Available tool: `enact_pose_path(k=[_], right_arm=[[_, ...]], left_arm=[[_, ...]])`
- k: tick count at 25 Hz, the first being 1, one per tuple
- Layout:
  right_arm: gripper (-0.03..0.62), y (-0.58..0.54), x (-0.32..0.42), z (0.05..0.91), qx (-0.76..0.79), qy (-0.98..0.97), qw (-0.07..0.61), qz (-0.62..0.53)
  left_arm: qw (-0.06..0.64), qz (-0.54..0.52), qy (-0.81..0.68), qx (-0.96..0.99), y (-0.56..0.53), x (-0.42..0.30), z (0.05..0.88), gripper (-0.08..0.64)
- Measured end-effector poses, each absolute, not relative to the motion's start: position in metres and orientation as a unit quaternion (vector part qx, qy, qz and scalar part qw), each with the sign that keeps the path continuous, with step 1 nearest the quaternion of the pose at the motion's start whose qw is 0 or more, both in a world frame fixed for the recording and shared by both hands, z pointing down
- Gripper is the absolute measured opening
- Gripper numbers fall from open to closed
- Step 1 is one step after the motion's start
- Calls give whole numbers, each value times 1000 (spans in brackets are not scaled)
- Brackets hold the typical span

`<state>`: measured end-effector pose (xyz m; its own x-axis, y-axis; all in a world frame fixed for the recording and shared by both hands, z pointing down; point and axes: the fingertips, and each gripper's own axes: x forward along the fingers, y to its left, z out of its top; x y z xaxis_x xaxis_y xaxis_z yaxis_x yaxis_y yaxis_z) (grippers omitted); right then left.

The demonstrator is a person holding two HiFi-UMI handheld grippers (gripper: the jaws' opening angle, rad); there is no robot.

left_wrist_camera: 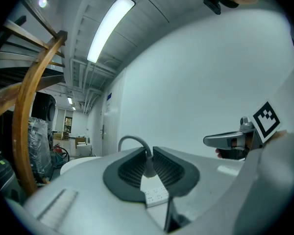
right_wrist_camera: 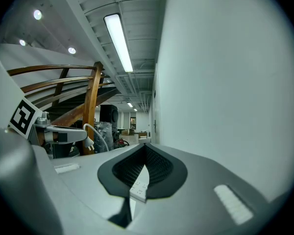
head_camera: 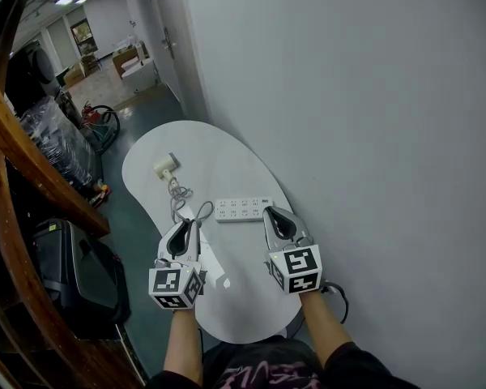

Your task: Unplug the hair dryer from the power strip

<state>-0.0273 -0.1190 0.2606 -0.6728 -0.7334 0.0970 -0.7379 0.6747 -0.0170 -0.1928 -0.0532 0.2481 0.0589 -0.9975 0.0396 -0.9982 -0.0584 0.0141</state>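
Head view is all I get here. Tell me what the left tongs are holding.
Observer: The left tongs are shut on the plug. The right gripper view shows its prongs bare in the air, out of the strip.
Operator: Report the right tongs.
Observer: The right tongs are shut with nothing between them.
Operator: Check the cord.
Observer: In the left gripper view the cord arcs up and over from the plug in the left tongs.
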Motion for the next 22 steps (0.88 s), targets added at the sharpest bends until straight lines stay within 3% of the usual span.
enact_pose_path(k=[22], right_arm=[[15,-109,-12,262,394,-918,28,28]], left_arm=[[5,8,-689,725,-39,-180,245,49]])
